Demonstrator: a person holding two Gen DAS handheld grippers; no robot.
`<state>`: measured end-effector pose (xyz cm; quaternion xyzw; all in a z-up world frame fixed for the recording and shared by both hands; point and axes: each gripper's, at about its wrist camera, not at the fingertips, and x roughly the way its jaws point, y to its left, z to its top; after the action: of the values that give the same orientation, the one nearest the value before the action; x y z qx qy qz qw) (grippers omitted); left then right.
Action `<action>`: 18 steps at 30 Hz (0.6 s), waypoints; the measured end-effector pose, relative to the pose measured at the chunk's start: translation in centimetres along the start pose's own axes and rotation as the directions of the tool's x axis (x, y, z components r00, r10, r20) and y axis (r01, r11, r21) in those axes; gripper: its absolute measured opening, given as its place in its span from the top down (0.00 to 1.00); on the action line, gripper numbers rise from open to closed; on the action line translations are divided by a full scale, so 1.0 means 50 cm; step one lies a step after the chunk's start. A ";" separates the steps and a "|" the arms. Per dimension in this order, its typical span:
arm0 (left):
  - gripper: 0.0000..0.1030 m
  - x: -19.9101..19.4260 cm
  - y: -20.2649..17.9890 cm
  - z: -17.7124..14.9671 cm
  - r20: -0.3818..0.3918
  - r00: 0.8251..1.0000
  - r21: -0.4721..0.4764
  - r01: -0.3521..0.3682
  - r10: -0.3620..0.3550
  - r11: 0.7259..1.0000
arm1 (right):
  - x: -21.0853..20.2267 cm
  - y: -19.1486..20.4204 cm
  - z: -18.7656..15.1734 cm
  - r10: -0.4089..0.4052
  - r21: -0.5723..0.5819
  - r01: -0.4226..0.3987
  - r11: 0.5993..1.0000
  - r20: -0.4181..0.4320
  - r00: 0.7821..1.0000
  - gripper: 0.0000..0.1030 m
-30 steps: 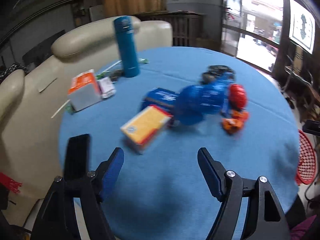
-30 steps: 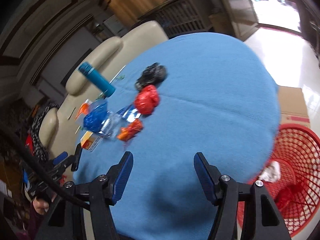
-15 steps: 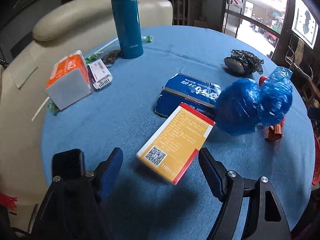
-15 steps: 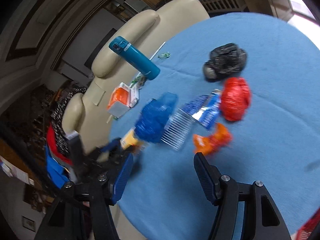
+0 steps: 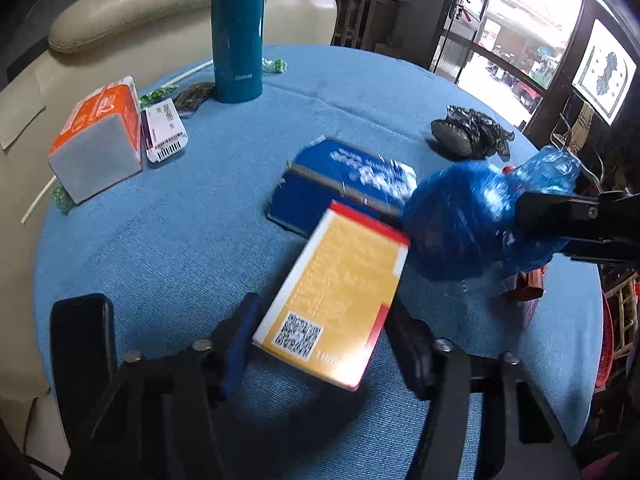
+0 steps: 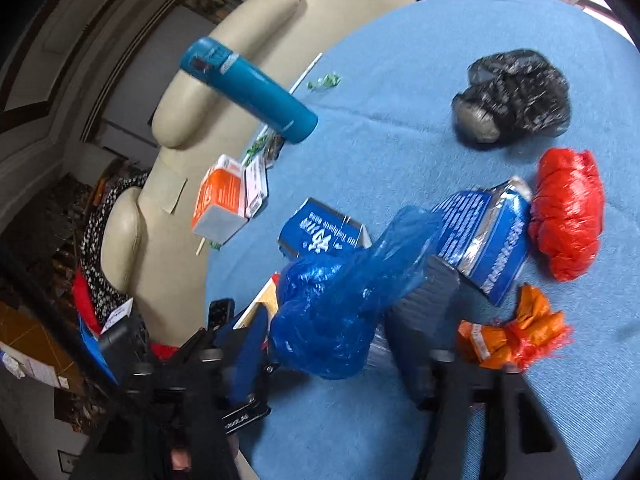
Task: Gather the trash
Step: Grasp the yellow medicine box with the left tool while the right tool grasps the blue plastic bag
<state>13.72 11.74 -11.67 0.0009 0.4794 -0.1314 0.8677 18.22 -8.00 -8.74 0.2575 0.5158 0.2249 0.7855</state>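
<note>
Between your left gripper's (image 5: 320,344) jaws sits the yellow box (image 5: 336,300), which they have just been closing on; the pads look to meet its sides, so you seem to have it, though blur leaves the contact unsure. Your right gripper (image 6: 340,328) has likewise been narrowing around the blue bag (image 6: 340,312), bunched between its jaws and apparently pinched. Ahead of it lie the blue packet (image 6: 488,240), red bag (image 6: 568,216), orange wrapper (image 6: 512,336) and black bag (image 6: 516,96); the flask (image 5: 238,32) stands well beyond on the bench (image 5: 180,240). You are at the grasp step. Next, confirm both holds, lift clear without dragging the neighbours, and carry each piece to the bin, which is barely visible at the right edge.
</note>
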 end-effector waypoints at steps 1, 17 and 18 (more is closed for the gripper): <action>0.45 0.001 -0.003 -0.003 -0.002 1.000 -0.005 -0.005 0.005 1.000 | -0.007 0.001 -0.003 -0.003 -0.015 0.003 1.000 0.013 1.000 0.60; 0.48 -0.124 -0.151 -0.122 0.088 0.996 0.026 -0.016 0.014 1.000 | -0.307 -0.121 -0.171 0.030 -0.086 -0.010 0.996 0.235 0.971 0.61; 0.47 -0.137 -0.168 -0.131 0.100 0.995 0.038 -0.015 0.011 0.999 | -0.322 -0.137 -0.182 0.016 -0.075 0.002 0.997 0.247 0.969 0.61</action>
<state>2.90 6.01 -8.47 0.0141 0.4331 -0.1349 0.8911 4.47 -21.66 -4.99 0.2557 0.4040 0.2130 0.8521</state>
